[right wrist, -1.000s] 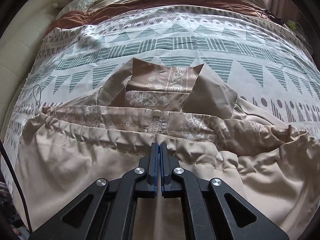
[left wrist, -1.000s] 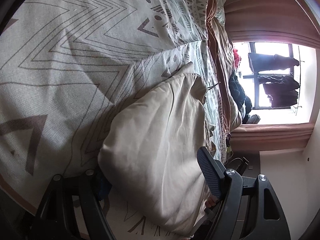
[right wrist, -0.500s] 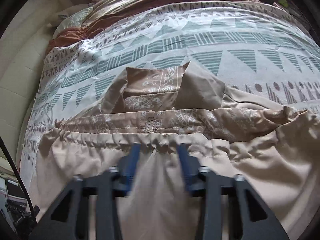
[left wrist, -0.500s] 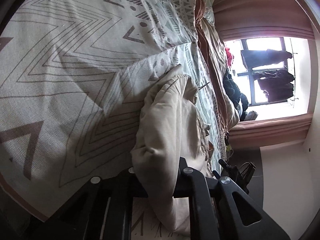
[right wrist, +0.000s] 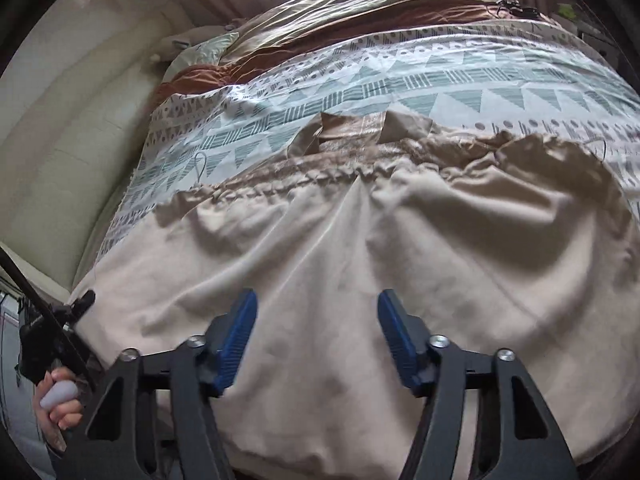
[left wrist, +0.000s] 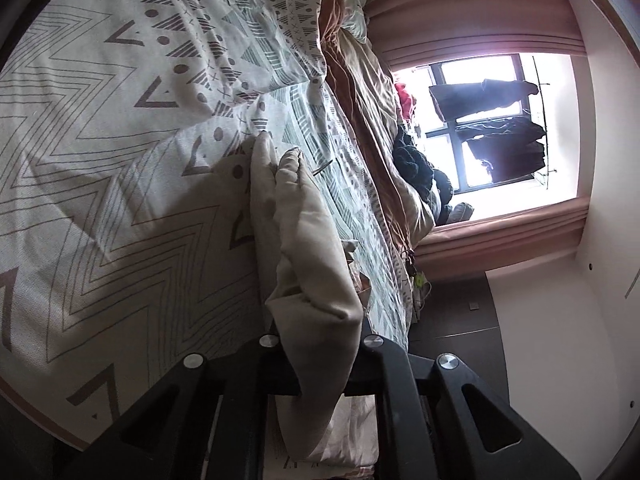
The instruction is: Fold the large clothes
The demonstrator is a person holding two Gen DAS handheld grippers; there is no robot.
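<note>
Left hand-held gripper [left wrist: 316, 364]: clenched on a fold of my beige garment [left wrist: 304, 240], lifted off the bed [left wrist: 120, 160].
Garment: spread ahead, waistband [right wrist: 320, 178] running left to right.
Right hand-held gripper [right wrist: 314, 340]: closing, nothing pinched, fabric directly beneath.
Obstacles: none; bedding [right wrist: 400, 76] beyond.

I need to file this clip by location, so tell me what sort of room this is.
Most likely a home bedroom. A bed with a patterned duvet fills both views and bears the beige garment being folded. A curtained window stands beyond it with dark clothes hung in it to dry.
</note>
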